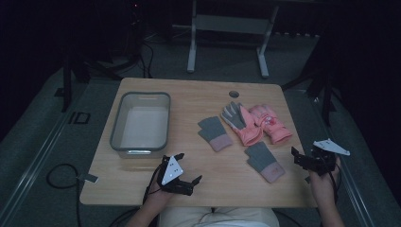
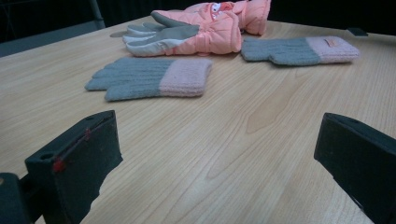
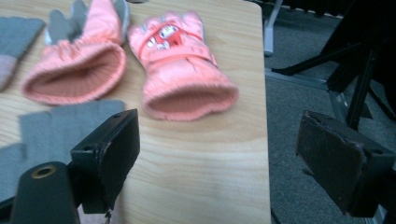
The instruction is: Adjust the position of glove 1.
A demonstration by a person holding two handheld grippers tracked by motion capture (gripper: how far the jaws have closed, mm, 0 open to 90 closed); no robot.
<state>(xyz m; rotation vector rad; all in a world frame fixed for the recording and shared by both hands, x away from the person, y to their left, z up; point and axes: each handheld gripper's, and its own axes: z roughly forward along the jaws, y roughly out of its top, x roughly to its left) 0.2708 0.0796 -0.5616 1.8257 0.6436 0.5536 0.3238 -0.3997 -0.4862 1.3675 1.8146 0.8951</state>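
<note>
Status: nothing started as judged, w/ left gripper [image 1: 191, 181] and right gripper [image 1: 302, 158] both released and empty near table [image 1: 198, 94] front edge, 2 grey gloves [image 1: 214, 133] + 2 pink gloves [image 1: 255, 124] lying loose at centre-right, bin [image 1: 140, 122] at left empty.

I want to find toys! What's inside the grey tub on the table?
Nothing can be seen inside the grey tub: its pale bottom looks bare. The strip of bottom behind its near wall is hidden from the camera.
</note>
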